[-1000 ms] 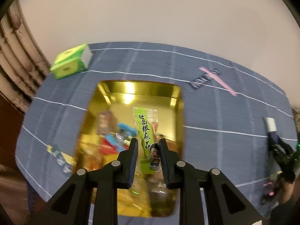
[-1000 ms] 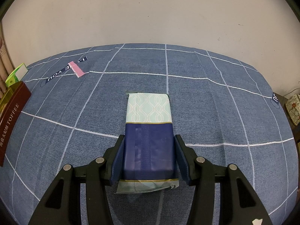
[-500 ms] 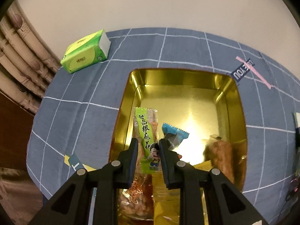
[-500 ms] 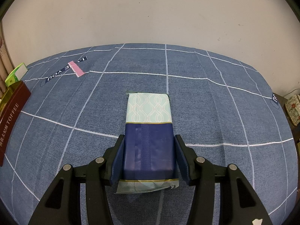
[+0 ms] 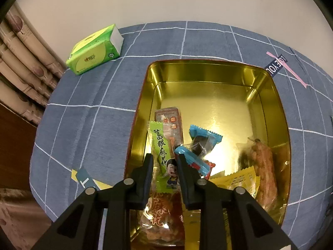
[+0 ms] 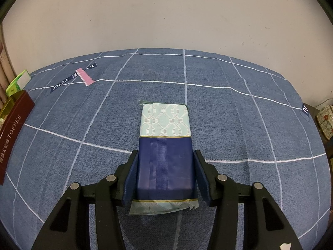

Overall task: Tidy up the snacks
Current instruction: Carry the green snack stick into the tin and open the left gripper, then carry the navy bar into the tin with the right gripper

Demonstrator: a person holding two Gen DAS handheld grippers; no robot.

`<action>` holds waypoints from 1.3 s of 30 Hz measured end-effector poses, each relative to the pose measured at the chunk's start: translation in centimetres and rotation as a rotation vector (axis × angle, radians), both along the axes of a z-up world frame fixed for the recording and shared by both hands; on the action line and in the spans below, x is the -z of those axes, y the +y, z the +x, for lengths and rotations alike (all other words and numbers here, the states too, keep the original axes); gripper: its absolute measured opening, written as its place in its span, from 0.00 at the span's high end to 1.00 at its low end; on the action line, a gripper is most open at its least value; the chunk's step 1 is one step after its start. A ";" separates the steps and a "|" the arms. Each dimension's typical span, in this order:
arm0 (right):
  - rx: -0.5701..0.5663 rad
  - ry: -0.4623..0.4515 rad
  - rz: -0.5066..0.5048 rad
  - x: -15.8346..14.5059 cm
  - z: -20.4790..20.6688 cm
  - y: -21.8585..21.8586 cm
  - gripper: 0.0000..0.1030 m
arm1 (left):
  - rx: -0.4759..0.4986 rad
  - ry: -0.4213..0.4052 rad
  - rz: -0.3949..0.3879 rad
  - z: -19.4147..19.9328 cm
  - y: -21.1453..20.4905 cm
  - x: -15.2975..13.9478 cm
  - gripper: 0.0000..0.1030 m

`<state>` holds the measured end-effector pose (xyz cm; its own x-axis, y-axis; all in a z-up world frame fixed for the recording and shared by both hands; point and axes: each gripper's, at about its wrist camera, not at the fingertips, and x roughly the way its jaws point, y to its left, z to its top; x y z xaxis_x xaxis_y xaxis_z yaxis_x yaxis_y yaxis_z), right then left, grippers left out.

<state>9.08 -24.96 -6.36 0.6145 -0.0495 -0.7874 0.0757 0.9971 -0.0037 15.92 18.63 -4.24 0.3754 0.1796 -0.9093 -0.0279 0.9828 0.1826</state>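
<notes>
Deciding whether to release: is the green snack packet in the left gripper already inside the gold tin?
Cannot tell: the green packet hangs clamped between the left gripper fingers over the gold tin, above other snacks.

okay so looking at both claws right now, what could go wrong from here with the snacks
The left claw pinches the green snack packet by its lower end only; the thin wrapper could slip or swing before release over the gold tin.

Dropped here, it would likely land on the blue-wrapped candy and the pile near the front, leaving the tin's back unused.

The right claw straddles the blue and mint packet, apparently with small gaps; lifting without closing may leave it behind.
</notes>
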 end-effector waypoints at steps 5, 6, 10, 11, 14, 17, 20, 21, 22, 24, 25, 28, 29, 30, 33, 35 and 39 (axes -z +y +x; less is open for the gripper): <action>0.018 0.009 -0.010 -0.1 0.1 0.3 0.55 | 0.004 0.009 0.006 -0.3 0.1 0.0 0.73; 0.023 0.011 -0.011 -0.1 0.2 0.4 0.55 | -0.001 0.012 0.006 -0.4 0.2 0.1 0.71; 0.055 0.025 -0.012 -0.2 0.3 0.7 0.55 | -0.006 0.004 -0.010 -0.8 0.7 -0.3 0.54; 0.063 0.030 -0.011 -0.3 0.3 0.8 0.55 | -0.005 0.004 -0.024 -0.9 0.8 -0.5 0.54; 0.083 0.038 0.004 -0.7 0.1 1.1 0.55 | -0.014 -0.007 -0.058 -1.5 1.3 -1.2 0.54; 0.102 0.030 0.033 -1.6 -0.3 1.6 0.55 | -0.017 -0.035 -0.079 -2.4 1.6 -2.2 0.53; 0.104 0.022 0.069 -2.7 -0.7 2.7 0.55 | -0.009 -0.074 -0.080 -3.5 1.7 -3.2 0.52; 0.102 0.021 0.079 -3.1 -0.7 3.2 0.55 | -0.007 -0.090 -0.083 -4.1 1.8 -3.7 0.52; 0.094 0.020 0.096 -3.6 -0.9 4.0 0.55 | -0.008 -0.102 -0.084 -4.6 1.9 -4.1 0.52; 0.078 0.020 0.119 -4.4 -1.1 5.4 0.55 | -0.014 -0.119 -0.085 -5.4 2.1 -4.7 0.52; 0.063 0.019 0.128 -4.9 -1.1 6.6 0.55 | -0.017 -0.125 -0.085 -5.7 2.2 -4.9 0.52; -0.002 0.022 0.144 -6.0 -1.4 10.4 0.55 | -0.032 -0.153 -0.059 -7.1 2.7 -5.4 0.51; -0.024 0.022 0.147 -6.4 -1.4 11.8 0.55 | -0.040 -0.158 -0.048 -7.5 2.8 -5.6 0.51; -0.041 0.021 0.151 -6.6 -1.6 12.9 0.55 | -0.053 -0.168 -0.033 -8.1 3.1 -5.7 0.51; -0.112 0.023 0.163 -7.6 -1.8 17.0 0.55 | -0.090 -0.177 -0.028 -9.4 4.0 -5.8 0.51; -0.158 0.027 0.166 -8.1 -2.0 19.7 0.55 | -0.123 -0.184 -0.048 -10.4 4.8 -5.9 0.51; -0.222 0.046 0.169 -8.7 -2.2 23.9 0.55 | -0.184 -0.196 -0.076 -12.2 6.1 -5.8 0.51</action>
